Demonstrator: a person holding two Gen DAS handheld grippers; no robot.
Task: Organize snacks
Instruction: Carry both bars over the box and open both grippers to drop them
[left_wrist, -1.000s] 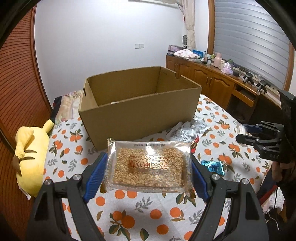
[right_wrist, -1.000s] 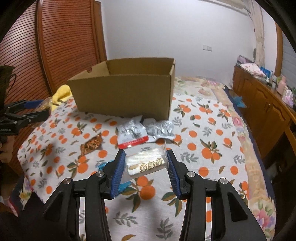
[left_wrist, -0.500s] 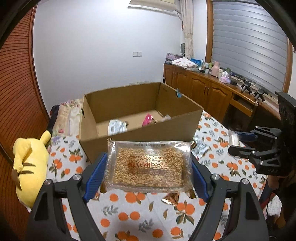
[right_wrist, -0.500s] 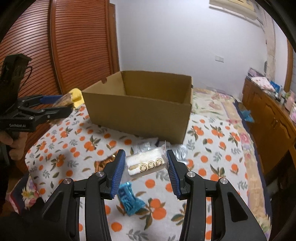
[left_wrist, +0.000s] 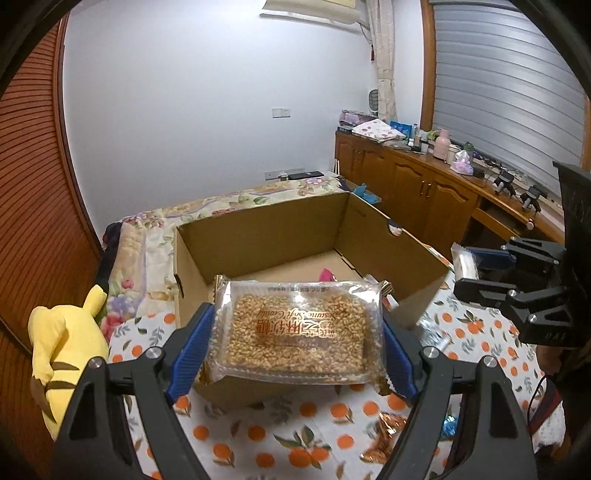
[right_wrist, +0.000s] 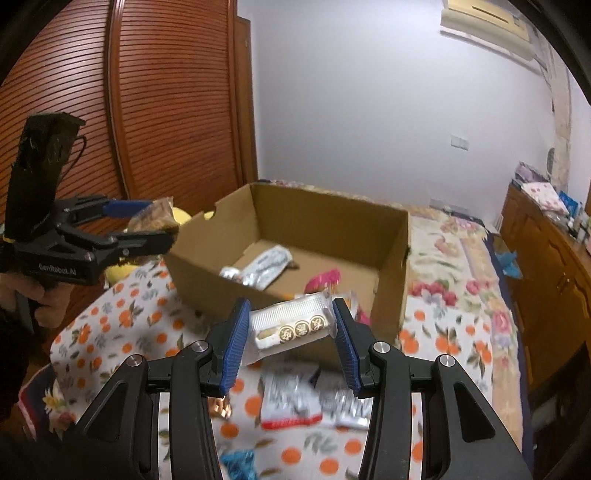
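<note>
The left gripper (left_wrist: 297, 332) is squeezing a clear pack of sesame candy (left_wrist: 299, 328) between its blue pads (left_wrist: 190, 349); the pack is lying flat, its long side is running left to right across the frame, and its words are sitting upside down. The pack is hanging low in the middle of the left wrist view, in front of the near wall of the open cardboard box (left_wrist: 373, 229); a second ago the box was standing farther off and only its outside was showing, and now its inside floor is showing with a pink packet (left_wrist: 327, 275) on it. A yellow plush toy (left_wrist: 62, 343) is lying at the lower left.

The right gripper (right_wrist: 291, 332) is pinching a small white snack pack (right_wrist: 291, 325) with three gold circles; the pack is tilting, with its right end higher, and its long side is going across the frame. It is floating over the near edge of the box (right_wrist: 391, 258), where before it was hanging over the orange-print cloth (right_wrist: 110, 321); silver packets (right_wrist: 262, 264) are lying inside the box, and more packets (right_wrist: 291, 402) are lying blurry on the cloth below.
</note>
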